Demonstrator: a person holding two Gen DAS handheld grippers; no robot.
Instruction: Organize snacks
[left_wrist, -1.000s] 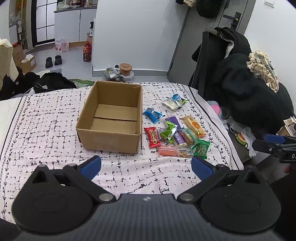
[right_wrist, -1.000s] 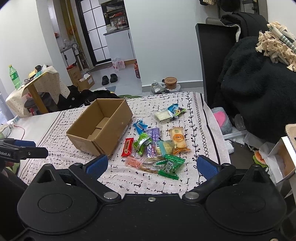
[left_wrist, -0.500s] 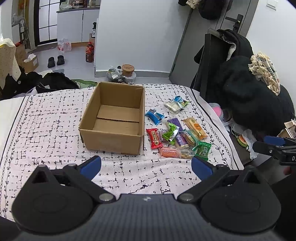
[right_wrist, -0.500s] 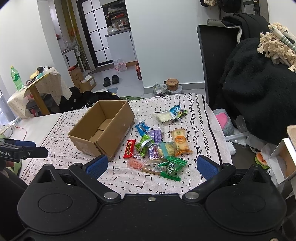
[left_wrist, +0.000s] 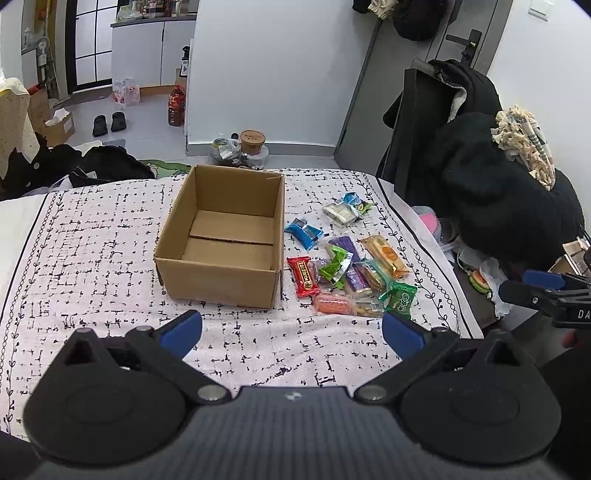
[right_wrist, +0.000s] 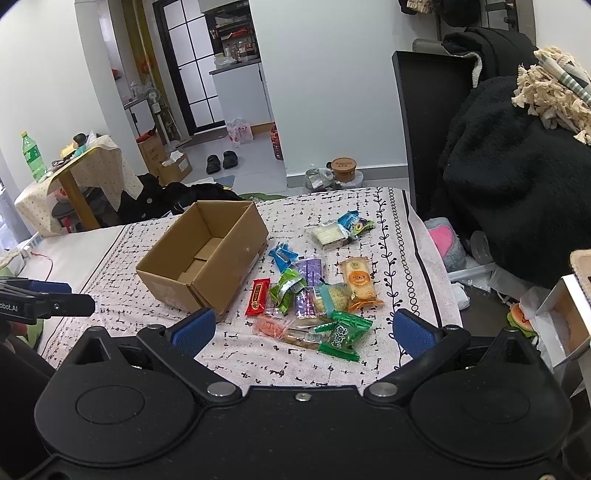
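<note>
An open, empty cardboard box (left_wrist: 221, 266) (right_wrist: 236, 254) sits on a white bed cover with black marks. To its right lies a cluster of several wrapped snacks: a red bar (left_wrist: 303, 277) (right_wrist: 258, 296), a green pack (left_wrist: 399, 300) (right_wrist: 343, 334), an orange-label cake (left_wrist: 386, 254) (right_wrist: 358, 282), a blue pack (left_wrist: 303, 232) and a pale pack (left_wrist: 341, 212). My left gripper (left_wrist: 291, 334) hangs open above the near bed edge, in front of the box. My right gripper (right_wrist: 301, 328) is open too, just short of the green pack. Neither holds anything.
The bed cover (left_wrist: 92, 240) extends to the left of the box. Black clothes piled on a chair (right_wrist: 509, 177) stand off the bed's right side. A small cloth-covered table (right_wrist: 70, 173) with a green bottle is at far left. Bags and a tub (left_wrist: 253, 142) sit on the floor beyond.
Both grippers have drifted slightly forward and upward toward the bed; the box and snacks appear a little nearer. Nothing on the bed has moved.
</note>
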